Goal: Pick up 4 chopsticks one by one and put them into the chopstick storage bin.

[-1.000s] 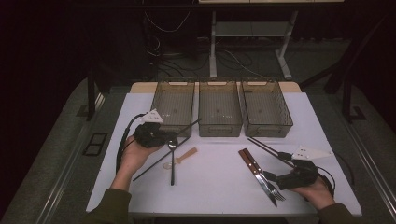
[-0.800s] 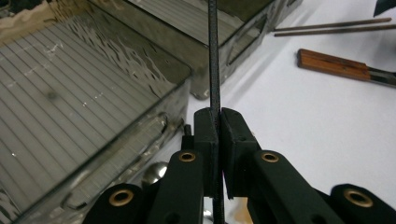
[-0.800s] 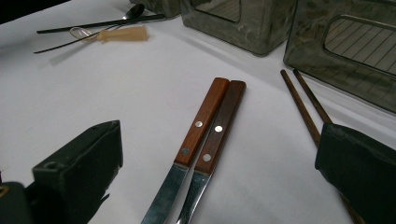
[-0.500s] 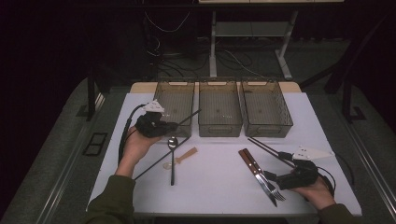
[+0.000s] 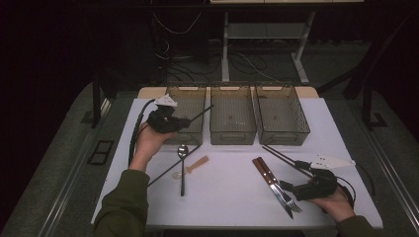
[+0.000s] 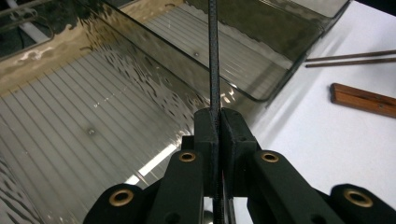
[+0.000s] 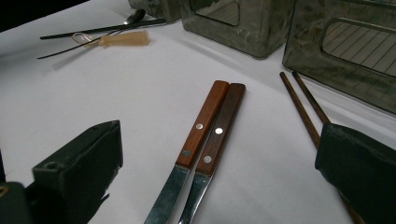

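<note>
Your kit: olive-green sleeves, black grippers.
Left gripper [image 5: 184,122] has brass-ringed screws, a grey three-cornered top plate and black cable; right gripper [image 5: 288,188] matches.

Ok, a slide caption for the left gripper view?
Left claw shut on a thin black chopstick, held above the ribbed clear bin.

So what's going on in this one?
A person is sorting cutlery into three smoked plastic bins. The left gripper is shut on a thin black chopstick, holding it over the left bin. The right gripper rests open on the table around the wooden-handled knife and fork. A spoon and a brown chopstick pair lie on the table.
</note>
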Demonstrator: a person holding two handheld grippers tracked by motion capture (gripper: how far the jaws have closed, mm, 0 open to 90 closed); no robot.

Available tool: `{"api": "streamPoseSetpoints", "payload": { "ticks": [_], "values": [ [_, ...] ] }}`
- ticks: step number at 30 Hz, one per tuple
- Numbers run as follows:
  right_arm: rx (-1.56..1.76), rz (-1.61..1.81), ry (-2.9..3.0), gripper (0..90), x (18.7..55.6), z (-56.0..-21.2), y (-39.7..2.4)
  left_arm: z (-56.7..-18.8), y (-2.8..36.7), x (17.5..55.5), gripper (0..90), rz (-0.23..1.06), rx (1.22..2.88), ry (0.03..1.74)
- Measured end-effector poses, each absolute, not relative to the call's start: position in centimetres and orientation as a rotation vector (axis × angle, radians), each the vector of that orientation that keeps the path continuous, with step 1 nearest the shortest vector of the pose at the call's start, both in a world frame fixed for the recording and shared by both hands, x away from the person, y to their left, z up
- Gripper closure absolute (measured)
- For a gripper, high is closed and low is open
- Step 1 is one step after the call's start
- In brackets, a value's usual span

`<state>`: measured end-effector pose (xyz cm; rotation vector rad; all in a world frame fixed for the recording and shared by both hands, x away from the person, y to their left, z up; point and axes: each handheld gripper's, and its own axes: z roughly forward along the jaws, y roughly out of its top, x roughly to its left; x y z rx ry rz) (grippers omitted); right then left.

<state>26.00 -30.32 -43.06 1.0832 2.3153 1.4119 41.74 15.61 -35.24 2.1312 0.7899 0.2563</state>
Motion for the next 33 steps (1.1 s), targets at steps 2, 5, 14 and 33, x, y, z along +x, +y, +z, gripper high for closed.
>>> {"api": "streamPoseSetpoints", "payload": {
  "ticks": [2, 5, 14, 33],
  "values": [
    [1.083, 1.415, 2.314, 1.0, 26.0, -43.0, -30.3, -35.1, 15.5, 42.2, 84.9, 0.262, 2.133, 0.790],
    [1.086, 1.417, 2.314, 1.0, 26.0, -43.0, -30.4, -34.9, 15.4, 42.8, 84.9, 0.266, 2.133, 0.798],
    [1.091, 1.422, 2.309, 1.0, 25.9, -43.0, -30.4, -34.9, 15.1, 44.6, 84.9, 0.291, 2.112, 0.833],
    [1.094, 1.438, 2.307, 1.0, 25.9, -43.0, -30.5, -35.4, 15.8, 48.8, 84.9, 0.388, 2.042, 0.916]
  ]
}}
